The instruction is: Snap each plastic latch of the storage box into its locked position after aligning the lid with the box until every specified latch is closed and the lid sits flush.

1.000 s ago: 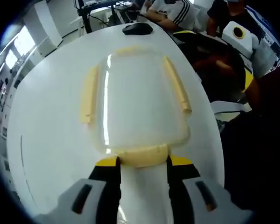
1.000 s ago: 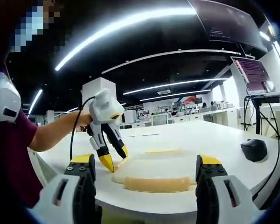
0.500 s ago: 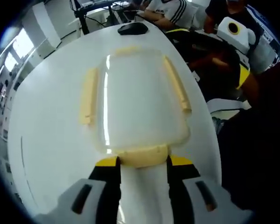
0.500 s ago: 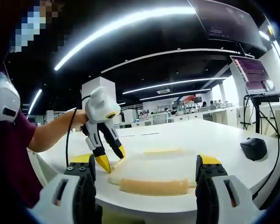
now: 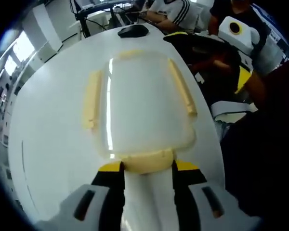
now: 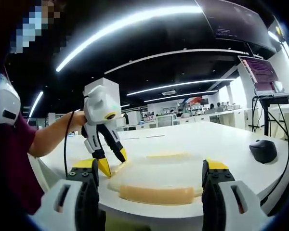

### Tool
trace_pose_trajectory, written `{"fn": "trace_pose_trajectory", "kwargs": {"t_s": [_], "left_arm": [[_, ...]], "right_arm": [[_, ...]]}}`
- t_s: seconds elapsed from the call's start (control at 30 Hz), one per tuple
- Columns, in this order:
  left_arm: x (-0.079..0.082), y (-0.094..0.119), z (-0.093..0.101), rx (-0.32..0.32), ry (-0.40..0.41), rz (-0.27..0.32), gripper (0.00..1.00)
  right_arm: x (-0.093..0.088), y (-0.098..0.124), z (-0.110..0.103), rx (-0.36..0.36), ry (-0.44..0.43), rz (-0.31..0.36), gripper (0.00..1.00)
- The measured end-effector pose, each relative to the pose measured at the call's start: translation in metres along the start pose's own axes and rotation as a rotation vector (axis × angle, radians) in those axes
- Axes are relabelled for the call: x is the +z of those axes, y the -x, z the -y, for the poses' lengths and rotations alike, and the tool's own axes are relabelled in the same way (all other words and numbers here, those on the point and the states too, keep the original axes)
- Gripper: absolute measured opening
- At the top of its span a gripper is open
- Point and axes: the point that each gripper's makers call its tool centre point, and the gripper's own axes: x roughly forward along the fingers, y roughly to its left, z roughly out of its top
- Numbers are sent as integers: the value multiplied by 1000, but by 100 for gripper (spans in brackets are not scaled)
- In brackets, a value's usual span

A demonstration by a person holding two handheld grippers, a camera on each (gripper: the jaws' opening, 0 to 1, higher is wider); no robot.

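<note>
Left gripper view: left hand-held gripper [image 5: 148, 166] is spread, jaws straddling the near-end latch [image 5: 147, 160]; storage box [image 5: 144, 103] on the counter [image 5: 48, 120] runs lengthwise dead ahead. Right hand-held gripper [image 6: 151, 174], released, faces the side latch [image 6: 156, 194].

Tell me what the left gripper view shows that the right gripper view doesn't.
Left gripper view: the storage box from above, with side latches along both long edges. Right gripper view: the box side-on, the left hand-held gripper at its end, ceiling lights, a monitor. Both: the white table, the computer mouse and both hand-held grippers.
</note>
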Motion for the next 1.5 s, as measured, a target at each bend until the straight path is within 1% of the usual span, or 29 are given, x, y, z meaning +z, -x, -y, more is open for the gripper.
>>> {"fn": "trace_pose_trajectory", "kwargs": {"t_s": [0.5,0.63,0.83,0.9,1.5], "left_arm": [[-8,2,11,-1,3,-8,38],[-12,3,15,-3,-2,-22,38],[-14,4,20,-6,4,-18,38],[-16,5,22,-5,1,-26,38],[-26,8,34,-1,9,-35,38]], "right_arm": [[-6,0,0,-8,-6,-10,89],[-7,-1,-1,-3,-6,-13,89],[-7,0,-2,1,-7,-12,89],[-8,0,-2,2,-7,-16,89],[-10,0,-4,7,-3,-18,89]]}}
